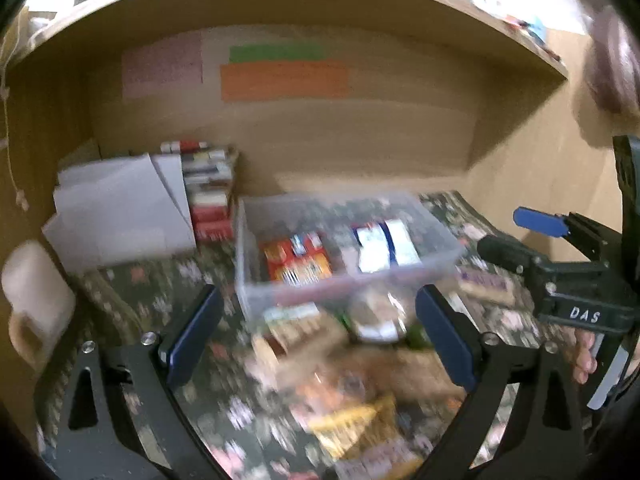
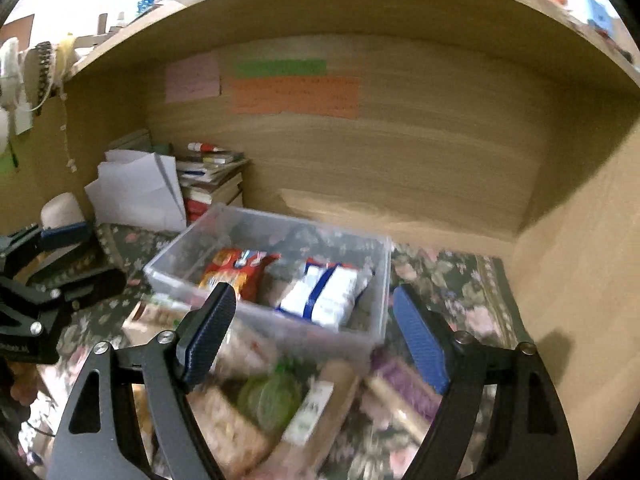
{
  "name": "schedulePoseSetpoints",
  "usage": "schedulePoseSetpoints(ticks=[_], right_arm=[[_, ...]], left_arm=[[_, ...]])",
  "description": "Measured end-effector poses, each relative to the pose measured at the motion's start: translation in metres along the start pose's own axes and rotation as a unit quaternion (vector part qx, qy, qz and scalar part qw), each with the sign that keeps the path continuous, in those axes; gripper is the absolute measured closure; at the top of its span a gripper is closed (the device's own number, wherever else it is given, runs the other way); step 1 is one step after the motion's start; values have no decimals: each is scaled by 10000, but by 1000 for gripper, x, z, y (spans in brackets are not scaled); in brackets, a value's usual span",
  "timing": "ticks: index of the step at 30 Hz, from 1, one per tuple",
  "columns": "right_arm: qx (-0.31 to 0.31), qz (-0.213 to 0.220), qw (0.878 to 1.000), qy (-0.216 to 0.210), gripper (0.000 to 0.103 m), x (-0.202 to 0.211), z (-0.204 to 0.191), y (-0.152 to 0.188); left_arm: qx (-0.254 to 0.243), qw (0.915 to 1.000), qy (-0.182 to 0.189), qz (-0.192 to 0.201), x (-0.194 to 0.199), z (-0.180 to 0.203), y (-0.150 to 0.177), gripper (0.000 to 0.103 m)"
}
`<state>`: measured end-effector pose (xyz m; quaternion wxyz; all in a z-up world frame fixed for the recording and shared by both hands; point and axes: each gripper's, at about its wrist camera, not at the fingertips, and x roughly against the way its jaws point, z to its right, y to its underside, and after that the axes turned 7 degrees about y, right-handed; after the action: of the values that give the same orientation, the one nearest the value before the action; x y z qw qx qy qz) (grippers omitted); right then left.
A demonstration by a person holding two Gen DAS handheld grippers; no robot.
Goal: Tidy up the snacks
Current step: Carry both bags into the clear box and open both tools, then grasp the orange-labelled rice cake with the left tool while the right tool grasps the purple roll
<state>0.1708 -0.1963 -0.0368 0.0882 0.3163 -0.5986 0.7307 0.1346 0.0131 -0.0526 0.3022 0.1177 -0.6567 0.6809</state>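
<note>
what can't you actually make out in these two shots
- Loose snacks in front of the clear bin: left wrist view, motion blur hides their labels and how many there are.
- Writing on the orange note: both views, blurred and too small.
- Snacks nearest the camera: right wrist view, cut off by the bottom edge and the right gripper frame.
- Book stack: titles too small, partly behind white paper.

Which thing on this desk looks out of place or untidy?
Loose snack packets lie jumbled on the floral cloth before the clear plastic bin, which holds only a red packet and a white-and-blue one.
</note>
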Motion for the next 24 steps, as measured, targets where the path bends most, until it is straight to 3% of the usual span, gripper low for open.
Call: schedulePoseSetpoints(ticks=[5, 12, 24], right_arm=[[-120, -78, 9999, 90, 24, 19, 7, 31], [-312, -233, 9991, 152, 24, 37, 26, 66], [-635, -343, 9973, 124, 24, 48, 47, 98]], left_arm=[[-21, 9996, 190, -225, 4, 21, 38, 7], [-217, 9967, 543, -558, 4, 58, 80, 22], [-432, 9919, 651, -1004, -20, 89, 117, 41]])
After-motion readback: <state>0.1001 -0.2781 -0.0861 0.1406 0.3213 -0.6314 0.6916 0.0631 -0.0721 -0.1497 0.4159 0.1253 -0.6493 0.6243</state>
